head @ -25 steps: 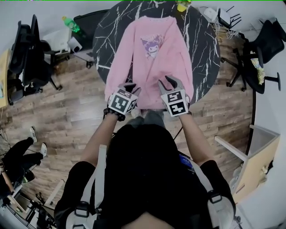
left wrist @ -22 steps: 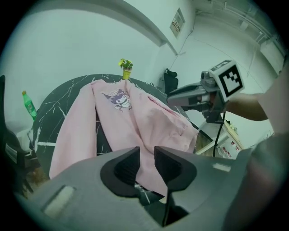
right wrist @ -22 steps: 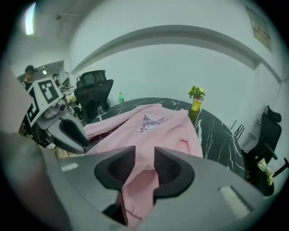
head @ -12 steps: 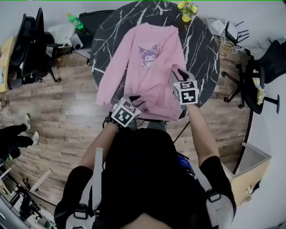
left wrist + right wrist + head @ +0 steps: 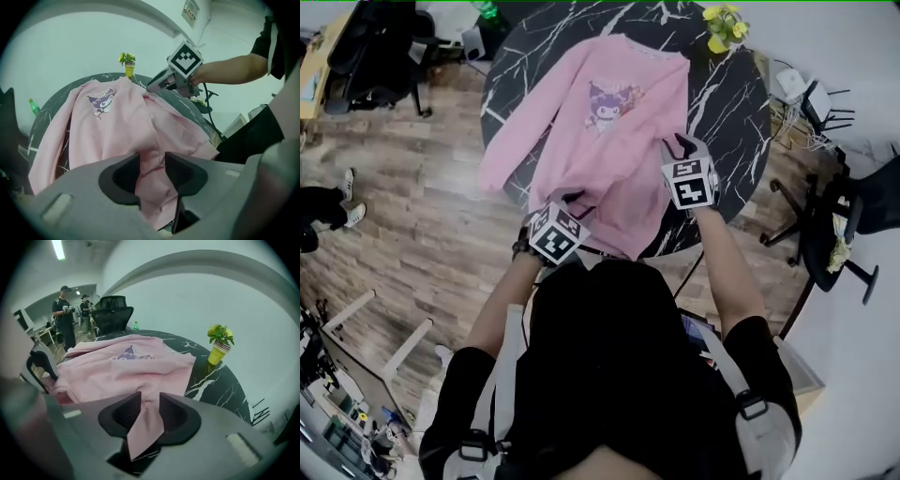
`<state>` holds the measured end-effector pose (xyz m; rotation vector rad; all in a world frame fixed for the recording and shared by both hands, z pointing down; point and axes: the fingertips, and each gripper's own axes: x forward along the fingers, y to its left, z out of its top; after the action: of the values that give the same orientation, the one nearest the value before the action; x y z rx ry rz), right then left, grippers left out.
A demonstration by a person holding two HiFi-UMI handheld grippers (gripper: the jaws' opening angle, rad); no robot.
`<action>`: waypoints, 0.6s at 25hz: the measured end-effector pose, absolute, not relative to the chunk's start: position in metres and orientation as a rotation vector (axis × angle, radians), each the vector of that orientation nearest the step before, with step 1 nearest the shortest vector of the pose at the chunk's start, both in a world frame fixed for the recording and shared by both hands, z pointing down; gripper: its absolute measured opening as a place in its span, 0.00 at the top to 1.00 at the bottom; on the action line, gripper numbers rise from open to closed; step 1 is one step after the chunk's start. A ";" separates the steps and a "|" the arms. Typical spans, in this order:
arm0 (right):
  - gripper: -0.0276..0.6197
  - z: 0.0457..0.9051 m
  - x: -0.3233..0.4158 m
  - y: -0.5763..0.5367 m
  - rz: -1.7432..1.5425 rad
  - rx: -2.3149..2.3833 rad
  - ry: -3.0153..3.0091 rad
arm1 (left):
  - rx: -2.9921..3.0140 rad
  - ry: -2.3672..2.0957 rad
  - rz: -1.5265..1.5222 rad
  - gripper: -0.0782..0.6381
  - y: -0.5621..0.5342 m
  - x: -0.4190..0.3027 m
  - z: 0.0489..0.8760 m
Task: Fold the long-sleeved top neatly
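The pink top [image 5: 609,141] lies spread out on the round black surface [image 5: 731,103]. Its picture faces up. Its bottom end hangs a little over the near edge, and one sleeve reaches to the left edge.

A second ago both tongs were side by side at the bottom of the top, by the near edge. Now the right tongs [image 5: 150,401] have gone up along the right side of the top, closer to the right edge. They are clenched on a strip of pink cloth, which I think is the end of the right sleeve. The strip hangs down through them.

The left tongs [image 5: 153,161] are at the bottom of the top, by the near edge. They have just been opening. Pink cloth is between them, but they look like they are letting it go.

I think this means the pulling straight is over, and folding the right sleeve is starting. No fold is made yet.

A small yellow pot [image 5: 719,41] stands at the far edge, well away from the top. A little plant [image 5: 724,17] grows in it.
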<state>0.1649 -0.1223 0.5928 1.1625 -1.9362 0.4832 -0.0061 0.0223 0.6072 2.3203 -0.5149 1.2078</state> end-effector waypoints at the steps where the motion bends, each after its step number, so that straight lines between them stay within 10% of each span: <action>1: 0.76 0.594 0.166 -0.125 0.476 1.151 -1.951 | 2.323 -0.555 1.204 0.65 0.022 -0.004 0.605; 15: 0.76 0.579 0.196 -0.161 0.377 1.132 -1.974 | 2.343 -0.637 1.072 0.67 0.027 0.040 0.589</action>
<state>0.1962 -0.1611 0.5790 1.1323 -1.9741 0.3770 0.0399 0.0272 0.5893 2.3430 -0.6374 1.0723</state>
